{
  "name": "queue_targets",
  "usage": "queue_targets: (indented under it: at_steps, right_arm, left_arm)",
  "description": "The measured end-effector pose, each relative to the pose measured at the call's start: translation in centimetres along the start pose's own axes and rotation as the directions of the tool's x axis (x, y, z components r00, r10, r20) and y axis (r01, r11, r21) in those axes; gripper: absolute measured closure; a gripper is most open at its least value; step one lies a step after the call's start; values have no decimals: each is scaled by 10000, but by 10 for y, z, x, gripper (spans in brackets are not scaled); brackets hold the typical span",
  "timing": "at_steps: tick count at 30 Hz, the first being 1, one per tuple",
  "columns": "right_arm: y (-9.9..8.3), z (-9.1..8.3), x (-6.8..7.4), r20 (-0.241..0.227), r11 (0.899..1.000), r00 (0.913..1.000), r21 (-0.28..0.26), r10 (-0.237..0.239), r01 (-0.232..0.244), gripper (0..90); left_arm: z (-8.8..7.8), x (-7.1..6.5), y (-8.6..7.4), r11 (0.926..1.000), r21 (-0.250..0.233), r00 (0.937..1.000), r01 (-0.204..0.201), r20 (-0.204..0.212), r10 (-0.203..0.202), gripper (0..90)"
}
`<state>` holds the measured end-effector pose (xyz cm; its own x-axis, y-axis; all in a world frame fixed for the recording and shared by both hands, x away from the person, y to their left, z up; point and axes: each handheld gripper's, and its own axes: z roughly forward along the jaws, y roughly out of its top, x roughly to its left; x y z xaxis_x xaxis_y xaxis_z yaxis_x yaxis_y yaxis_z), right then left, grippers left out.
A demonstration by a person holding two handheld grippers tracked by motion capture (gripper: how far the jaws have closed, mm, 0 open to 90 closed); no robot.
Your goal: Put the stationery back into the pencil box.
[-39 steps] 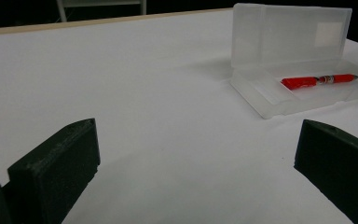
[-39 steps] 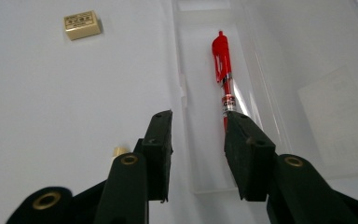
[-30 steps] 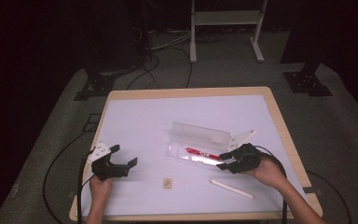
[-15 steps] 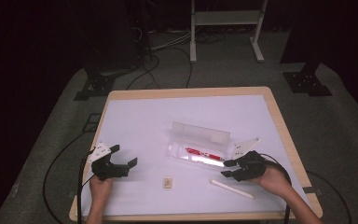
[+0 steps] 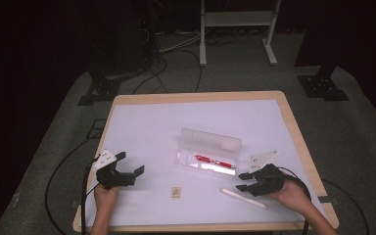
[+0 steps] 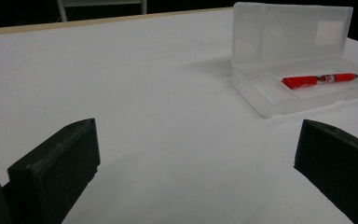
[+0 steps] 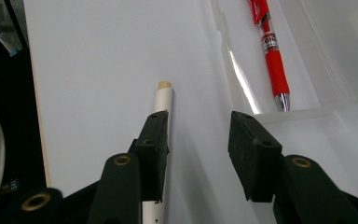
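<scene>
While gaping, right hand-held gripper (image 7: pixel 198 154) beside white pen (image 7: pixel 161 105), left hand-held gripper (image 5: pixel 129 164) gaping too

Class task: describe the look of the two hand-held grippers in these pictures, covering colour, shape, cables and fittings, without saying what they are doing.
The left gripper and the right gripper are both matt black with two blocky, flat-faced jaws. Each carries a pale grey three-cornered plate on top and trails a black cable off the table edge. In the right gripper view, brass-coloured rivets mark its jaw joints. The person's forearms are bare, with no sleeves in sight.
</scene>
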<state>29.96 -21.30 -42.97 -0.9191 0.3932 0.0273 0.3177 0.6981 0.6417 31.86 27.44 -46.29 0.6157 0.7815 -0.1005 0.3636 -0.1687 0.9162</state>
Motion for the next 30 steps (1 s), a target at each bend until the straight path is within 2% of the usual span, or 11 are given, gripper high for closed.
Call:
queue_targets:
  at_steps: [19, 30]
  right_arm:
    - [-15, -5, 7, 3, 9997, 9997, -27, 233, -233, 570]
    - [-27, 3, 16, -323, 9996, 9991, 116, 265, -261, 618]
  left_arm:
    - [0, 0, 0, 10000, -1, 10000, 7, -13, -7, 0]
    - [0, 0, 0, 10000, 5, 10000, 3, -9, -3, 0]
